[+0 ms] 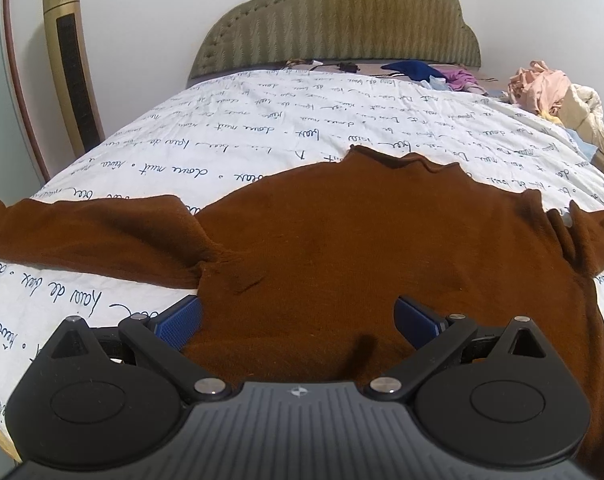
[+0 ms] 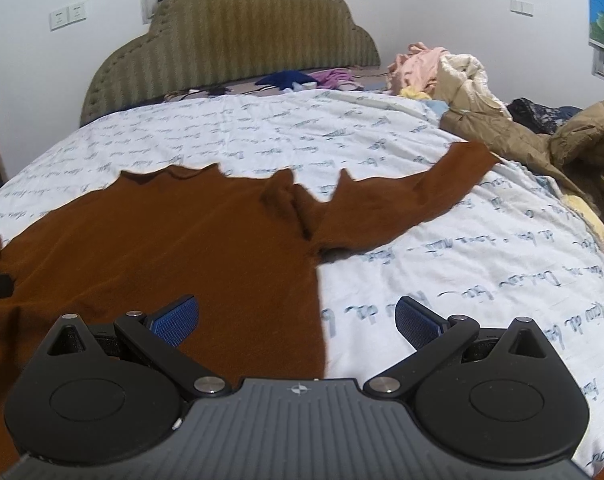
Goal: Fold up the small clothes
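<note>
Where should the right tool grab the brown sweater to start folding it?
Probably the right sleeve near its cuff, coming from the outer right side. It lies flat and stretched away from the brown sweater body, so its end is free to pinch and carry inward. The right tool is open.

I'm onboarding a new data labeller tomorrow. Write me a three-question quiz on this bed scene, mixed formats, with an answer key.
1. True or false: the left gripper is shut on the brown sweater.
2. Multiple choice: the sweater's sleeves are A) folded across the body, B) spread out to both sides, C) tucked underneath.
3. Fill in: the right gripper hangs over the sweater's side edge, one of its fingers above the sweater, the other above the ____.

Key: 1 false, its fingers are open; 2 B; 3 printed bedsheet.
</note>
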`<state>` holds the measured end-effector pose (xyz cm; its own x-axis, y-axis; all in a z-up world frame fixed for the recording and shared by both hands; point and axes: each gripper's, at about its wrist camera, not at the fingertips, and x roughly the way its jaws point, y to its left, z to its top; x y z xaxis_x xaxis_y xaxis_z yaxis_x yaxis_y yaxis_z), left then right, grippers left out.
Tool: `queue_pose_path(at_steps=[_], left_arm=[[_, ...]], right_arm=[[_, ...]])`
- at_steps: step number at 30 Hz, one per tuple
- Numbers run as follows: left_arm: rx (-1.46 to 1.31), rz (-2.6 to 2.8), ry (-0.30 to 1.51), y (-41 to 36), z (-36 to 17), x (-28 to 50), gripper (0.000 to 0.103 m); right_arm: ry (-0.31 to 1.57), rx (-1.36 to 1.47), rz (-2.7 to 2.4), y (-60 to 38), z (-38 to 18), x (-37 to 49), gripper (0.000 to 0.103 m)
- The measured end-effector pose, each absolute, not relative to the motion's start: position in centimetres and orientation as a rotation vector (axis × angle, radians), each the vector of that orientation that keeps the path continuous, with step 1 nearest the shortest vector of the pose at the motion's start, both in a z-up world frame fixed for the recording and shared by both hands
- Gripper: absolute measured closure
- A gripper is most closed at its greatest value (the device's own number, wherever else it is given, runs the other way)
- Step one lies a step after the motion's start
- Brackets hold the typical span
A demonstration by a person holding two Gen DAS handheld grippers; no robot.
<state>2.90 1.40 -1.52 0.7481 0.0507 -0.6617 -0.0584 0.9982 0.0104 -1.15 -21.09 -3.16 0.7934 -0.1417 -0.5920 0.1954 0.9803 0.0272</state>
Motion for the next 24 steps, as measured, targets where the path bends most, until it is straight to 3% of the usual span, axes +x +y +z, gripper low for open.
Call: queue_pose_path(at_steps=[24], left_arm=[[0.001, 0.045, 0.720, 1.1, -2.0, 2.7, 0.000]], right_arm=[[0.647, 0.079, -0.175, -19.5, -3.7, -0.7, 0.000]])
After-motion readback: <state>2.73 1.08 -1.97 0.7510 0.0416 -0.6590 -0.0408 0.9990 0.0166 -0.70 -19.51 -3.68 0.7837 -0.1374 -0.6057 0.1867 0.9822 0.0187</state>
